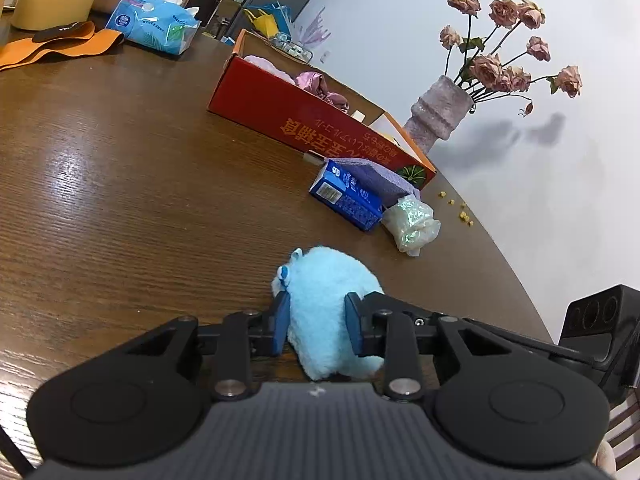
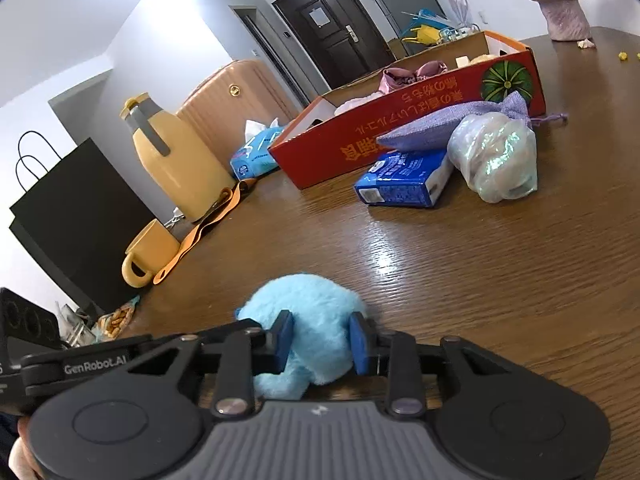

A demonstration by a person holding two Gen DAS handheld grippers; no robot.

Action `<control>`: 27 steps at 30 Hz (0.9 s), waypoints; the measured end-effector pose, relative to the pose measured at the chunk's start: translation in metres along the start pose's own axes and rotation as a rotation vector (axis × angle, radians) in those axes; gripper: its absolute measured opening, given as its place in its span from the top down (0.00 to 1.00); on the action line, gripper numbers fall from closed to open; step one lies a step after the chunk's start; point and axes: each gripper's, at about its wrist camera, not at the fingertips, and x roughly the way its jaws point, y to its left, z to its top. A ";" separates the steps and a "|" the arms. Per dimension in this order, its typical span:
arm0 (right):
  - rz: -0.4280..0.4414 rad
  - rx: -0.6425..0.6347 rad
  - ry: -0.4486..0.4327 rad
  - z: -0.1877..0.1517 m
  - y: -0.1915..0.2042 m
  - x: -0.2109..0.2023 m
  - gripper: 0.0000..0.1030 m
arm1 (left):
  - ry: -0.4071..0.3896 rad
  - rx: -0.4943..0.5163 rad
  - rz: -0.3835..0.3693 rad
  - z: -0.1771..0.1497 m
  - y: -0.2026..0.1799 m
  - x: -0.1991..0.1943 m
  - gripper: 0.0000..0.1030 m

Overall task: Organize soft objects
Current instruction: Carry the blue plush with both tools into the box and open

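Blue plush toy [image 1: 328,300] [image 2: 316,320]: lower centre of frame, on the wooden desk [image 1: 120,184] [image 2: 500,280], pinched between both the left tongs [image 1: 318,322] and right tongs [image 2: 320,342]. Red box [image 1: 320,124] [image 2: 400,136]: upper centre, apparently holding pink fabric. Purple pouch [image 2: 440,124], blue carton [image 2: 404,180] and iridescent bag [image 2: 496,156] lie just beside it.

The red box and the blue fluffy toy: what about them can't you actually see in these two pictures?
- Red box, left wrist view: its near wall hides the floor; only a pink fabric shows above the rim.
- Red box, right wrist view: the lilac pouch and shiny bag cover its right end.
- Blue plush toy, both views: the gripper bodies hide its near underside.
- Print on the blue carton: too small to read.
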 end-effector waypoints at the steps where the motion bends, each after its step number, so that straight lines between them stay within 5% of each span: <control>1: -0.003 -0.008 0.000 0.000 0.001 0.000 0.74 | -0.002 0.003 0.001 0.000 -0.001 0.000 0.72; 8: -0.011 -0.031 -0.041 0.013 0.007 -0.011 0.76 | -0.034 0.033 -0.029 0.013 -0.010 -0.003 0.73; 17: -0.082 -0.184 -0.237 0.151 0.011 -0.001 0.77 | -0.114 0.147 -0.104 0.153 -0.056 0.051 0.74; 22: -0.150 -0.164 -0.168 0.239 -0.025 0.062 0.78 | -0.058 0.143 -0.058 0.223 -0.059 0.131 0.75; 27: -0.220 -0.131 -0.038 0.271 -0.058 0.124 0.78 | 0.031 0.142 0.005 0.241 -0.042 0.199 0.75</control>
